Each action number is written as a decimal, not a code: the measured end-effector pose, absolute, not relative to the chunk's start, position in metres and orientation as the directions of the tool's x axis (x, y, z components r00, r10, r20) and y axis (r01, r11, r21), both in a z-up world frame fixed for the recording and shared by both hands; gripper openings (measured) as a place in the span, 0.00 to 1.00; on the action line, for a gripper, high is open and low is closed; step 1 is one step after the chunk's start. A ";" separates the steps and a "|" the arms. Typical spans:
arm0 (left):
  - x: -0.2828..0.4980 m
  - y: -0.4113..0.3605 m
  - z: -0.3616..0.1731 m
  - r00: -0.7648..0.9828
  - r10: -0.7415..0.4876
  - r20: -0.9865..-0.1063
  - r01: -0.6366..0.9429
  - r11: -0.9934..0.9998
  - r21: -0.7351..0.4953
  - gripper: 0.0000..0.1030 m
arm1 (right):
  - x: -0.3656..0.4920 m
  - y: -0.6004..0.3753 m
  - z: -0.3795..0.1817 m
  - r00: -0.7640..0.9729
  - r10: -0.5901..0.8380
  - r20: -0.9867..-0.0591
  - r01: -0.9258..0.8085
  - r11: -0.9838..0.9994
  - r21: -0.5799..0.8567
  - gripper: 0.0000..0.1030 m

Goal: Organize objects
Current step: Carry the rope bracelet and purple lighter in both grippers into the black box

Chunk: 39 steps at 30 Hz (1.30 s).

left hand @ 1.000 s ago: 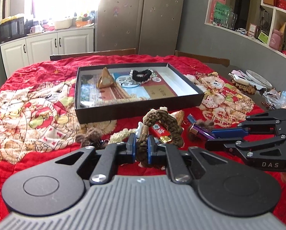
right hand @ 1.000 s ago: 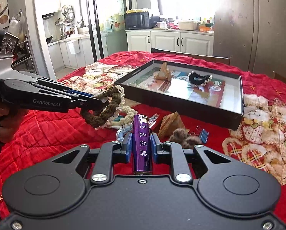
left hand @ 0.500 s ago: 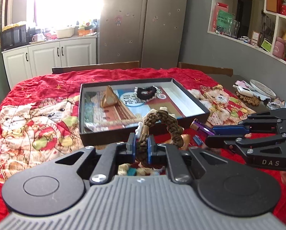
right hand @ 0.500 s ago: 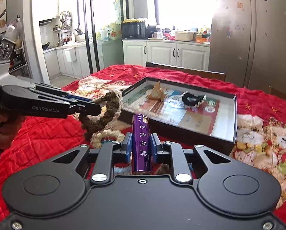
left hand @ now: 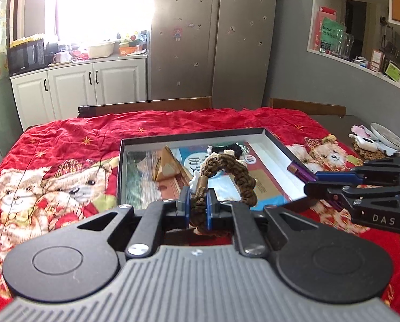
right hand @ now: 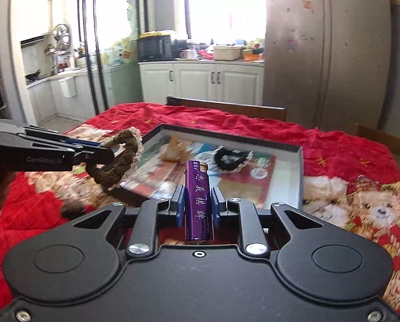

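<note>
The brown braided bracelet [left hand: 226,173] is clamped between the blue pads of the left hand-held gripper [left hand: 197,206], its loop raised above the near edge of the black tray [left hand: 124,145]. The purple lighter [right hand: 199,201] stands upright in the closed grip of the right hand-held gripper [right hand: 198,206], also in front of the tray's near wall; from the left camera its end pokes out over the tray's right rim. Inside the tray lie a tan pyramid-shaped piece [left hand: 167,166], a black scrunchie [right hand: 230,158] and some printed cards. The tray sits on a red blanket [left hand: 65,139] printed with bears, which covers the counter. Behind stand white cabinets [left hand: 92,86] and a grey refrigerator [left hand: 213,40].
</note>
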State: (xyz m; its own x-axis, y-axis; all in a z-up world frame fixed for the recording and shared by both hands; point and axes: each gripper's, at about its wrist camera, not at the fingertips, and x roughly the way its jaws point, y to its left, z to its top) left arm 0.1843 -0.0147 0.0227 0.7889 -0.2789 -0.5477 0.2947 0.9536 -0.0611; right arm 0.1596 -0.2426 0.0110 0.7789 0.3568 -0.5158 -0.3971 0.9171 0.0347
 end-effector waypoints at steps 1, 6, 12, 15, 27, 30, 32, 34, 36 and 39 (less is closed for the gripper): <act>0.191 -0.017 0.022 0.788 -0.273 -0.552 0.289 0.955 -0.059 0.13 | 0.166 -0.243 0.011 0.785 0.344 -0.515 -0.387 0.922 0.026 0.19; 0.223 -0.026 0.018 0.770 -0.262 -0.581 0.268 0.960 -0.078 0.13 | 0.200 -0.247 0.010 0.813 0.284 -0.508 -0.323 0.946 0.013 0.19; 0.257 -0.038 0.005 0.759 -0.229 -0.610 0.249 0.967 -0.053 0.13 | 0.241 -0.247 -0.006 0.831 0.200 -0.520 -0.242 0.970 -0.014 0.19; 0.271 -0.041 -0.004 0.751 -0.210 -0.627 0.236 0.971 -0.042 0.13 | 0.257 -0.246 -0.015 0.826 0.182 -0.533 -0.220 0.975 -0.009 0.19; 0.307 -0.053 -0.022 0.737 -0.181 -0.652 0.216 0.976 -0.028 0.13 | 0.302 -0.247 -0.045 0.801 0.145 -0.580 -0.169 0.985 0.013 0.19; 0.316 -0.056 -0.027 0.732 -0.169 -0.660 0.206 0.978 -0.022 0.14 | 0.312 -0.249 -0.051 0.796 0.132 -0.590 -0.151 0.988 0.018 0.19; 0.321 -0.057 -0.030 0.730 -0.164 -0.664 0.203 0.979 -0.019 0.14 | 0.317 -0.250 -0.055 0.789 0.133 -0.600 -0.144 0.989 0.029 0.19; 0.325 -0.059 -0.033 0.727 -0.159 -0.668 0.201 0.979 -0.013 0.14 | 0.322 -0.251 -0.059 0.781 0.133 -0.610 -0.141 0.989 0.035 0.19; 0.327 -0.059 -0.035 0.728 -0.151 -0.669 0.197 0.980 -0.008 0.14 | 0.325 -0.252 -0.062 0.776 0.134 -0.617 -0.140 0.989 0.040 0.19; 0.331 -0.060 -0.038 0.727 -0.147 -0.671 0.195 0.981 -0.004 0.14 | 0.330 -0.253 -0.066 0.770 0.139 -0.623 -0.137 0.989 0.052 0.19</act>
State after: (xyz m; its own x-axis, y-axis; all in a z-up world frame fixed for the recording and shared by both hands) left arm 0.3310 -0.0601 -0.0382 0.7266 -0.1473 -0.6711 0.1946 0.9809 -0.0045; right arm 0.3299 -0.2533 -0.0661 0.7699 0.1391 -0.6228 -0.1370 0.9892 0.0515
